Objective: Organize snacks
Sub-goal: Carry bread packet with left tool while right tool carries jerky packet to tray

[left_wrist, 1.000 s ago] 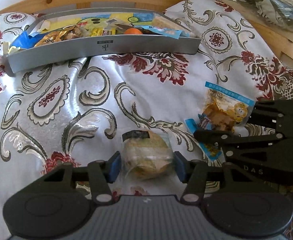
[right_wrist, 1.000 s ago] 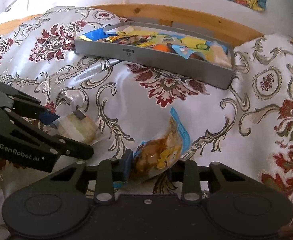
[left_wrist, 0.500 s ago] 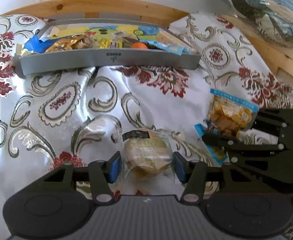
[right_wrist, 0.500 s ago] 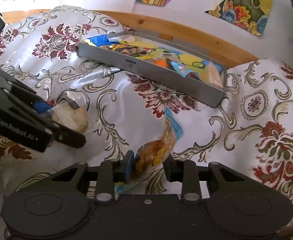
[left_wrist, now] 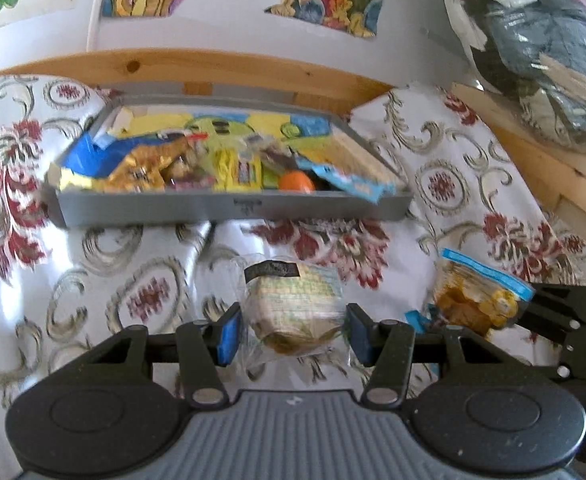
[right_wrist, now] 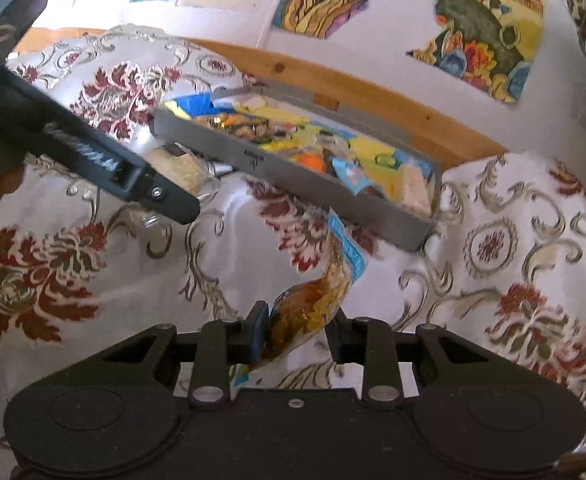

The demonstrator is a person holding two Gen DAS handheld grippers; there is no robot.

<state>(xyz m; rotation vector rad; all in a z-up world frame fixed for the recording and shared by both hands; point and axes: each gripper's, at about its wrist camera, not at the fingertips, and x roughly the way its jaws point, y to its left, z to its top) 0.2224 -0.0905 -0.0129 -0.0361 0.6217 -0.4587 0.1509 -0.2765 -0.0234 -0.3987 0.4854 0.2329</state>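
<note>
Between left tongs (left_wrist: 293, 334), wrapped bun (left_wrist: 295, 312).

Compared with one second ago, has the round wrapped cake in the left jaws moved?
Yes. The round wrapped cake, gripped by the left gripper, has gone up off the cloth and toward the grey tray, which now looks nearer in the left wrist view.

Left gripper (left_wrist: 293, 334): black linkage arms with silver rivets, blue pads on its fingertips (left_wrist: 229, 334), a ribbed grey body behind. Right gripper (right_wrist: 295, 334): the same black linkage and rivets, blue pad, all-black body with a central screw.
</note>
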